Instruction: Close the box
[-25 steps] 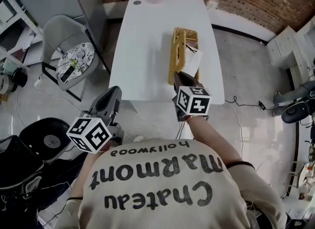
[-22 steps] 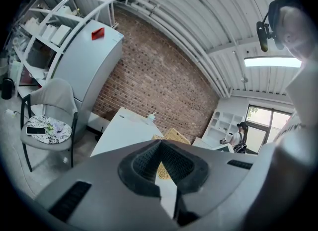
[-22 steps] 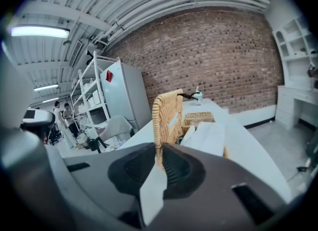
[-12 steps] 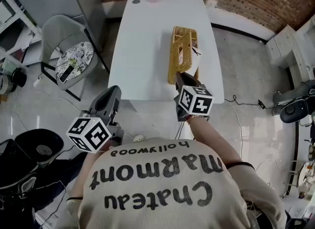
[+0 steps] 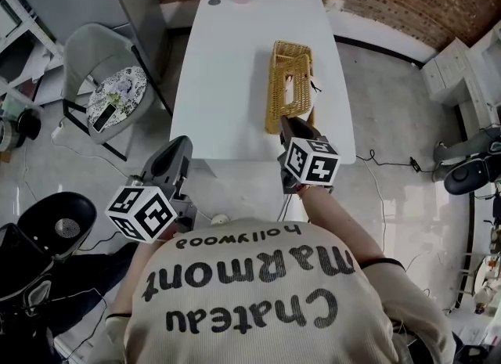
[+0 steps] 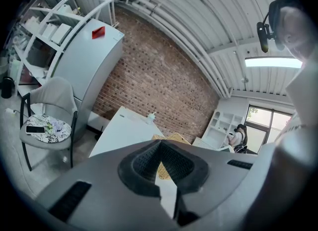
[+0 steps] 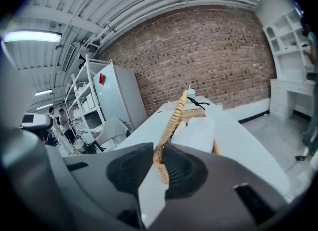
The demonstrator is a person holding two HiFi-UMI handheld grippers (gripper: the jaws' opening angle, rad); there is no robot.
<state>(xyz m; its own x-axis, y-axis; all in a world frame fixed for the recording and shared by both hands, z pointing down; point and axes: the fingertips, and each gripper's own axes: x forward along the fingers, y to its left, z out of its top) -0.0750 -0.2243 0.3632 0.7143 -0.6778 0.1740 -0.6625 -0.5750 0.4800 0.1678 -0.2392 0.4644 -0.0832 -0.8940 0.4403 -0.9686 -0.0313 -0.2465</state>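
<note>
The right gripper (image 5: 292, 124) reaches over the near edge of the white table (image 5: 227, 81) to the near end of the wicker box (image 5: 291, 81), which lies lengthwise straight ahead of it. In the right gripper view, the gripper (image 7: 160, 158) has the near edge of the box's lid (image 7: 174, 118) between its pads, touching both. The jaws are opening and stand only a narrow way apart. The lid runs away from the jaws as a thin tilted strip, leaning over the box and not lying flat on it. White paper (image 7: 198, 130) shows inside the box, just right of the lid.

The left gripper (image 5: 180, 149) hangs off the table's near left corner, well left of the right gripper and apart from the box. Its jaws meet at the tips with nothing between them. A chair (image 5: 109, 81) stands farther to its left.
</note>
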